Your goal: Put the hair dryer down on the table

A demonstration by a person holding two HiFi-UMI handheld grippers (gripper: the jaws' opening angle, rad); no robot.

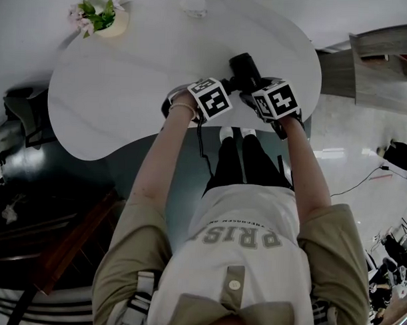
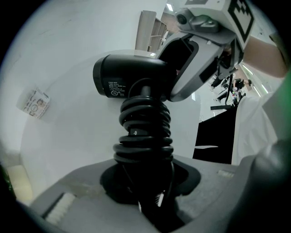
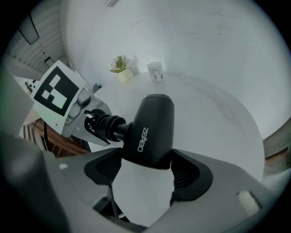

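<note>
A black hair dryer (image 1: 245, 65) is held over the near edge of the white table (image 1: 126, 89); I cannot tell if it touches the top. My left gripper (image 1: 228, 83) is shut on its handle (image 2: 143, 132), which has the black cord coiled round it. From the other side, my right gripper (image 1: 253, 85) is shut on the barrel (image 3: 150, 129), with its pads pressed to both flanks. In the left gripper view, the right gripper (image 2: 191, 59) shows behind the dryer body (image 2: 132, 75). The right gripper view shows the left gripper (image 3: 68, 102) at the handle end.
A small pot of flowers (image 1: 98, 16) and a patterned cup (image 1: 194, 5) stand at the table's far side. The dryer's cord (image 1: 202, 148) hangs off the near edge by the person's legs. A dark chair (image 1: 22, 115) stands left of the table and wooden furniture (image 1: 67, 247) is at the lower left.
</note>
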